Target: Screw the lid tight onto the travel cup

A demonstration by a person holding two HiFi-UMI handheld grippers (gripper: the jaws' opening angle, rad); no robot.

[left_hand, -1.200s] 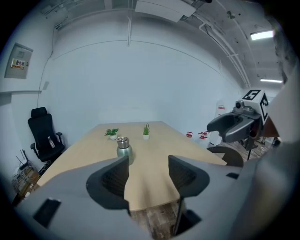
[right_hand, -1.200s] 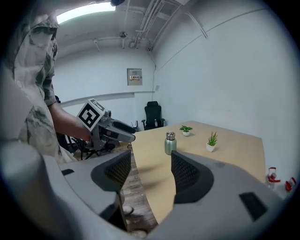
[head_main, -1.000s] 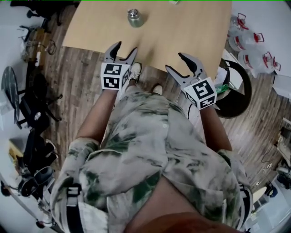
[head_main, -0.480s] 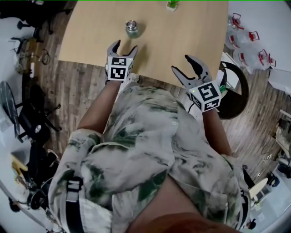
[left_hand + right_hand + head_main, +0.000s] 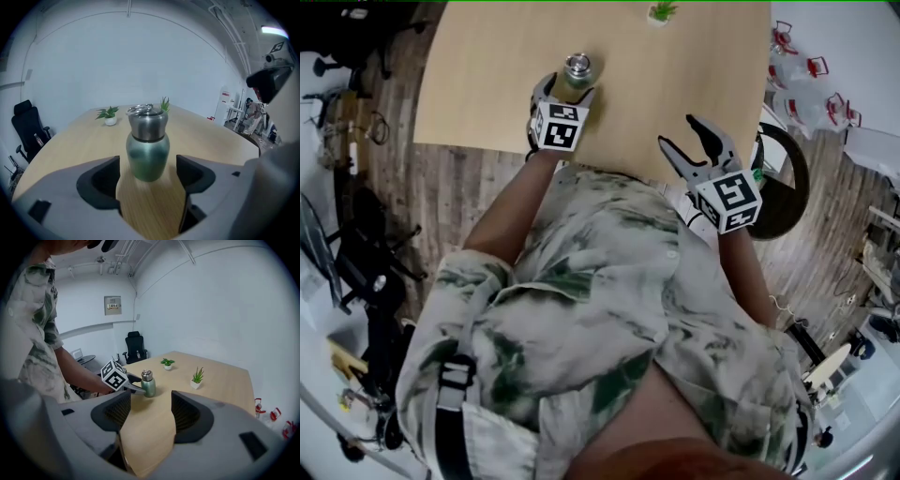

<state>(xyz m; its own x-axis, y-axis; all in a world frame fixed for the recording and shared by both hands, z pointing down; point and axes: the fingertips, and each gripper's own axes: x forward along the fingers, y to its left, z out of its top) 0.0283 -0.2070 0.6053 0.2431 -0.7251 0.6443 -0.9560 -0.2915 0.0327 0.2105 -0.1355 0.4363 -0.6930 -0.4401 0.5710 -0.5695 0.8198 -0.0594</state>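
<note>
No word, number or brand can be read anywhere. The marker cube (image 5: pixel 560 126) left of centre near the top of the head view and the second marker cube (image 5: pixel 728 200) right of centre bear only black-and-white square patterns, not letters. In the right gripper view, a small wall plate (image 5: pixel 112 305) at upper left carries print too small to read. In the left gripper view, a red-and-white sign (image 5: pixel 226 95) at right is too blurred to read.

Left gripper (image 5: pixel 147 165) jaws opening; travel cup (image 5: pixel 147 157), lid (image 5: pixel 147 123) on, upright on desk (image 5: pixel 70 140) between jaw tips, untouched.
</note>
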